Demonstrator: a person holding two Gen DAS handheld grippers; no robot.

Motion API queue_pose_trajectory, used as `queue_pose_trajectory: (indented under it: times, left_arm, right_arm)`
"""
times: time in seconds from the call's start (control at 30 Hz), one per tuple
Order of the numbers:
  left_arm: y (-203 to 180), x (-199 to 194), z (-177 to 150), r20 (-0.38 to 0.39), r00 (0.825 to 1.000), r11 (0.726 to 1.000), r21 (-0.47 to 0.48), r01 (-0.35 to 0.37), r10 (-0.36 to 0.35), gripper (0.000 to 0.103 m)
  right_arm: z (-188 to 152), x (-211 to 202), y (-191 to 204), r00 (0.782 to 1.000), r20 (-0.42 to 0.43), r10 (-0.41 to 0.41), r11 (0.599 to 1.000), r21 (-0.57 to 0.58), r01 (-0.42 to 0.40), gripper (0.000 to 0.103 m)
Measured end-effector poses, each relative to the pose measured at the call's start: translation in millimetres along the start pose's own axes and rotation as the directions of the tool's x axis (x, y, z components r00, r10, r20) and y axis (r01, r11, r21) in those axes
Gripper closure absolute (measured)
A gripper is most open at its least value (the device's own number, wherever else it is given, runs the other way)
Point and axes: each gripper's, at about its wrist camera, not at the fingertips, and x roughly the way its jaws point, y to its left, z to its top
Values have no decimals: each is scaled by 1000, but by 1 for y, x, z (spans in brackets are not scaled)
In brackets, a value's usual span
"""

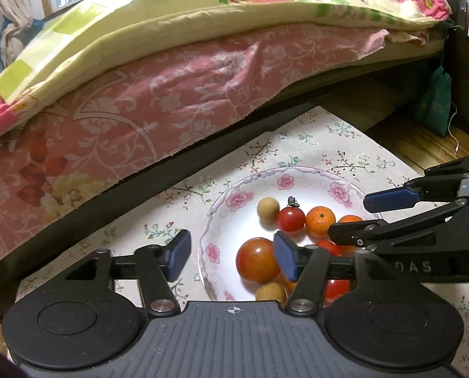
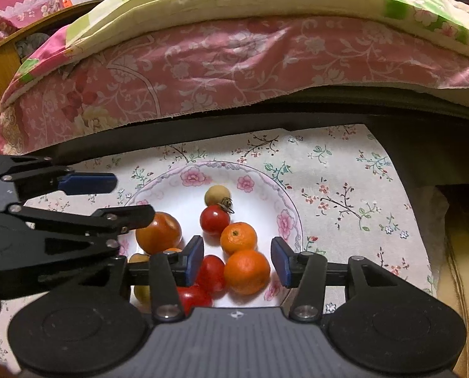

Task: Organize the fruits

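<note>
Floral cloth beside the bed carries your plate of fruit at frame centre. Both grippers, left gripper and right gripper, hang released; that orange looks firm, so pinch its middle gently.

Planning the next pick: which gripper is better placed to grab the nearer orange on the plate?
Probably the right gripper: its open jaws already frame the nearer orange on the floral plate. The left gripper, also open, points at the plate's left rim beside the large tomato.
</note>
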Motion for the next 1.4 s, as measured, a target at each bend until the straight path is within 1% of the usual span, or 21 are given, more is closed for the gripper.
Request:
queue_pose_trajectory:
  times: [0.13,0.2,0.33,0.4,0.5,0.73,0.8,0.93,1.0,1.13,1.4]
  left_arm:
    - [-2,-11,-7,2,1000,1000,-7,-9,9,30]
    - [-2,-17,-11,2,1000,1000,-11,-17,17,25]
    - [-4,-32,-22,9,999,999,-36,-37,37,21]
    - [-5,-40,-27,12,999,998,-50,-46,46,16]
    - [-8,-52,-34,19,998,996,-63,-64,65,13]
    - [-13,-71,-49,15,994,992,-64,-105,106,8]
    - [-15,-75,-52,21,993,991,-64,-117,118,5]
    - [-17,-86,-57,33,992,990,-75,-121,124,3]
    - [-20,-91,-58,39,990,988,-75,-134,137,0]
    - [-25,-99,-63,48,987,986,-70,-152,156,0]
    - [-25,-110,-73,47,988,984,-107,-143,149,0]
  right_arm:
    - [-4,-8,0,1000,-2,-12,1000,14,12,56]
    - [-6,-12,2,1000,-1,-12,1000,15,12,56]
    - [-13,-26,9,1000,5,-14,1000,13,14,56]
    - [-18,-34,13,1000,11,-16,1000,18,15,56]
    - [-25,-43,19,1000,12,-24,1000,17,23,56]
    - [-41,-60,30,1000,16,-16,999,30,16,55]
    - [-44,-62,34,1000,13,-13,999,29,13,55]
    - [-52,-67,39,1000,14,-18,1000,26,18,55]
    - [-55,-70,40,1000,15,-20,999,28,19,55]
    - [-61,-76,40,1000,18,-17,999,42,16,55]
    - [-72,-91,45,999,33,-13,998,55,11,55]
